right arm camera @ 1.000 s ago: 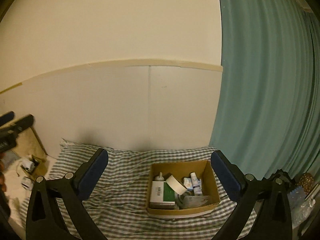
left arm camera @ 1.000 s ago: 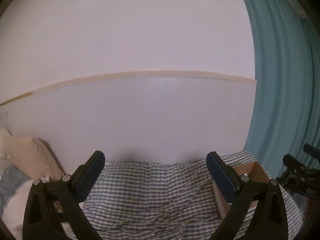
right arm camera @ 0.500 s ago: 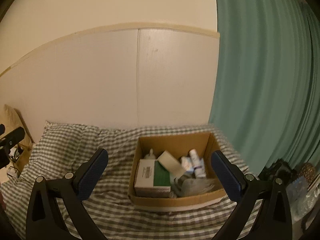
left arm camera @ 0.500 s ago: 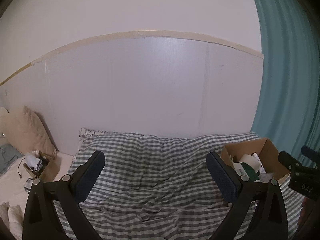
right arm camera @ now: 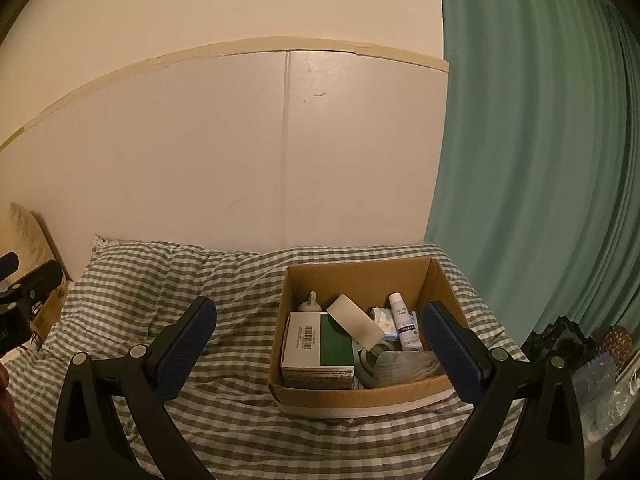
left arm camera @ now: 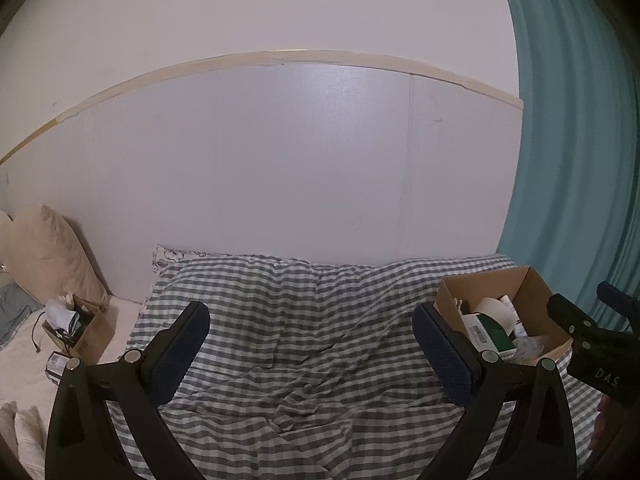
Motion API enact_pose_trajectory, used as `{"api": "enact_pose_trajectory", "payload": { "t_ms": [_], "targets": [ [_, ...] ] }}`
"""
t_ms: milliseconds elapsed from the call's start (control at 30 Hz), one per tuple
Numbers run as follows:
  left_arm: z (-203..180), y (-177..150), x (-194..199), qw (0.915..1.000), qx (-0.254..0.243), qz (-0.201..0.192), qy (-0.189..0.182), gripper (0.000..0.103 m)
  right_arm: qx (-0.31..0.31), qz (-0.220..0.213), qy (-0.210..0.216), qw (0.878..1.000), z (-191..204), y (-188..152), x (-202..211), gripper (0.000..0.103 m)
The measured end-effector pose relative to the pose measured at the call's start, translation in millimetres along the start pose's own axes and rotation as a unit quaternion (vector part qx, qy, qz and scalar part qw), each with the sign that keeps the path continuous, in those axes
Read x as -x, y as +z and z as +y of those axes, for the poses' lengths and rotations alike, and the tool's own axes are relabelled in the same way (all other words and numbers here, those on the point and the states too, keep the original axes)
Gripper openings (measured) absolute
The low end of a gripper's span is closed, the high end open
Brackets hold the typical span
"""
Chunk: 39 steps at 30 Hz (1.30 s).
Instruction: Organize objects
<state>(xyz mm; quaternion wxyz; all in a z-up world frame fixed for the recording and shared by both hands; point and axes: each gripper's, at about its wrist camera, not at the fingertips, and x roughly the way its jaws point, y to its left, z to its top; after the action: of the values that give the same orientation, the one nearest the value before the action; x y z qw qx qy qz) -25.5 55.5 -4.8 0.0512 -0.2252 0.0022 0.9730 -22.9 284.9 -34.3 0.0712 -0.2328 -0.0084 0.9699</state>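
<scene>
A brown cardboard box [right arm camera: 356, 272] sits on the checked bedcover [right arm camera: 224, 280]. It holds a white and green carton [right arm camera: 320, 344], a roll of tape [right arm camera: 356, 322], a small white bottle [right arm camera: 404, 320] and other bits. My right gripper [right arm camera: 320, 344] is open and empty, hovering just in front of the box. My left gripper [left arm camera: 310, 344] is open and empty over the bare middle of the bedcover [left arm camera: 300, 312]. The box [left arm camera: 532, 292] lies to its right, and the right gripper's body [left arm camera: 592, 340] shows at the right edge.
A second small cardboard box [left arm camera: 90, 328] of clutter stands at the left by a beige pillow [left arm camera: 48, 256]. A white wall panel [left arm camera: 280, 168] backs the bed. A teal curtain [right arm camera: 540, 160] hangs on the right, with bags [right arm camera: 600, 360] below it.
Both views have tilted down and moved forward. The bedcover and the box now show lower and larger. The left small box has come into the left view.
</scene>
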Motion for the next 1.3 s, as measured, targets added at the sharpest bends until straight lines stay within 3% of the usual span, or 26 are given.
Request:
{"api": "enact_pose_trajectory", "payload": {
  "t_ms": [1300],
  "targets": [
    [-3.1,1.7,4.8,0.9999,-0.009,0.006,-0.005,0.103,0.001,0.000,-0.009,1.000,-3.0,0.6,1.8,0.103]
  ]
}}
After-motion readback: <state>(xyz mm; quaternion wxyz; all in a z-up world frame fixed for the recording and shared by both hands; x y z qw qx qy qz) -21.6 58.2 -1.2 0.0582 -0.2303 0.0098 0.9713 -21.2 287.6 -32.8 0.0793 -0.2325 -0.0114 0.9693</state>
